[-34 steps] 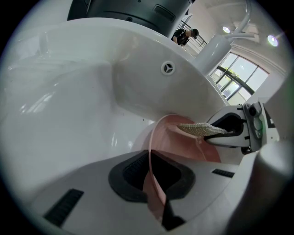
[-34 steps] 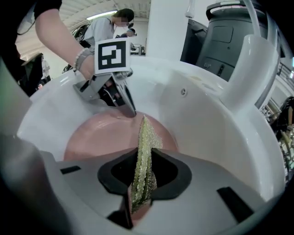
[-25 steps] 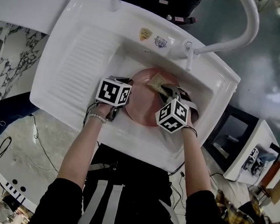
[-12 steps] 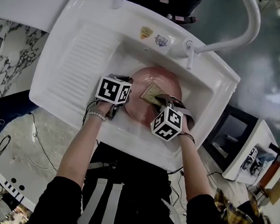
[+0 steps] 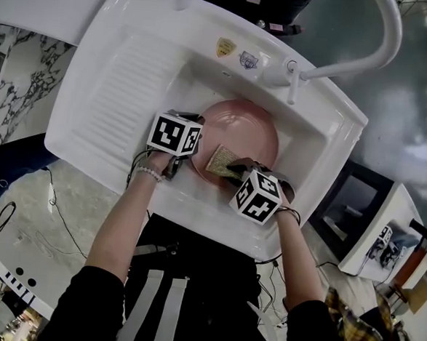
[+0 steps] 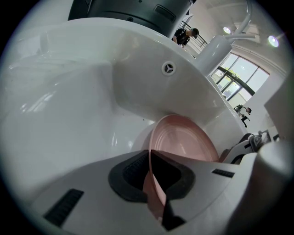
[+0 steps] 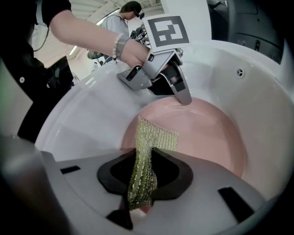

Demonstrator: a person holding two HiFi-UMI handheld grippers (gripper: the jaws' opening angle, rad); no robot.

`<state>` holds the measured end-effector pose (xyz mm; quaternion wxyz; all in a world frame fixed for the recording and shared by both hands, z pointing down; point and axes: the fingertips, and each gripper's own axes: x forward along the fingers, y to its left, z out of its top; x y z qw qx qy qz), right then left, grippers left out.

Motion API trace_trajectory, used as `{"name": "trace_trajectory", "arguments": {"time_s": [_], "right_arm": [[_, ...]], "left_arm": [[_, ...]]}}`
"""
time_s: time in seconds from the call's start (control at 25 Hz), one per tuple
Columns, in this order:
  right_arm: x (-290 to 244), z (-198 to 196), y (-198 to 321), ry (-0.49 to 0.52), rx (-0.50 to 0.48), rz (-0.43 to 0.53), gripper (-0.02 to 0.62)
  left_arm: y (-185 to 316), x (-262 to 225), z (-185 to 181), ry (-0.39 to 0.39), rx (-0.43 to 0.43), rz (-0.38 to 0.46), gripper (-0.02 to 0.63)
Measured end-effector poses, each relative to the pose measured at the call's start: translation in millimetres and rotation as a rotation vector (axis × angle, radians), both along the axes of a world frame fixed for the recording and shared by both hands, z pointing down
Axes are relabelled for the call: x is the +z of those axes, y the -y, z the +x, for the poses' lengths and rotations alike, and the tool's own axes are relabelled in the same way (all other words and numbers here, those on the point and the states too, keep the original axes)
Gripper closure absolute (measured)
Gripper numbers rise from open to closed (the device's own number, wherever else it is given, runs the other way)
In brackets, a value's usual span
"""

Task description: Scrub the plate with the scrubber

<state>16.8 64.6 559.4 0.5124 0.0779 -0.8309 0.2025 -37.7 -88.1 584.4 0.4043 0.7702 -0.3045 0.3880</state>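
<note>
Plate (image 5: 249, 128) and scrubber (image 7: 154, 135) in the white sink (image 5: 125, 72)
The left gripper (image 6: 154, 181) pinches the pink plate's rim. The right gripper (image 7: 142, 183) squeezes the yellow-green scrubber, whose end lies on the plate's near edge (the sink's two stickers (image 5: 223, 48) are too small to read).

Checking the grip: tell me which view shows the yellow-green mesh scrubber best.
The right gripper view: the yellow-green mesh scrubber fills the centre, clamped in the right gripper, its end on the round pink plate. The head view shows it small, at the plate's near edge. The left gripper view misses it.
</note>
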Motion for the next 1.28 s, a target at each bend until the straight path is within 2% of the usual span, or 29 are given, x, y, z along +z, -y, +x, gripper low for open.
{"name": "trace_trajectory", "arguments": {"time_s": [0.2, 0.48, 0.64, 0.72, 0.88, 1.12, 1.28], "right_arm": [[-9, -8, -22, 0.066, -0.04, -0.105, 0.512], [-20, -9, -36, 0.099, -0.107, -0.148, 0.512], [-33, -2, -24, 0.112, -0.132, -0.12, 0.513], [-37, 3, -8, 0.098, -0.139, -0.056, 0.514], [-34, 13, 38, 0.02, -0.172, 0.185, 0.514], [-18, 14, 90, -0.139, -0.339, 0.535, 0.515], [-6, 8, 106, -0.169, -0.438, 0.678, 0.517]], "left_arm": [[0, 0, 0, 0.002, 0.0, 0.001, 0.592], [0, 0, 0, 0.001, 0.0, 0.0, 0.592], [0, 0, 0, -0.001, 0.003, 0.001, 0.592], [0, 0, 0, 0.0, 0.004, 0.003, 0.594], [0, 0, 0, 0.0, 0.005, 0.002, 0.592], [0, 0, 0, 0.001, 0.004, 0.002, 0.592], [0, -1, 0, 0.003, 0.006, 0.006, 0.592]]}}
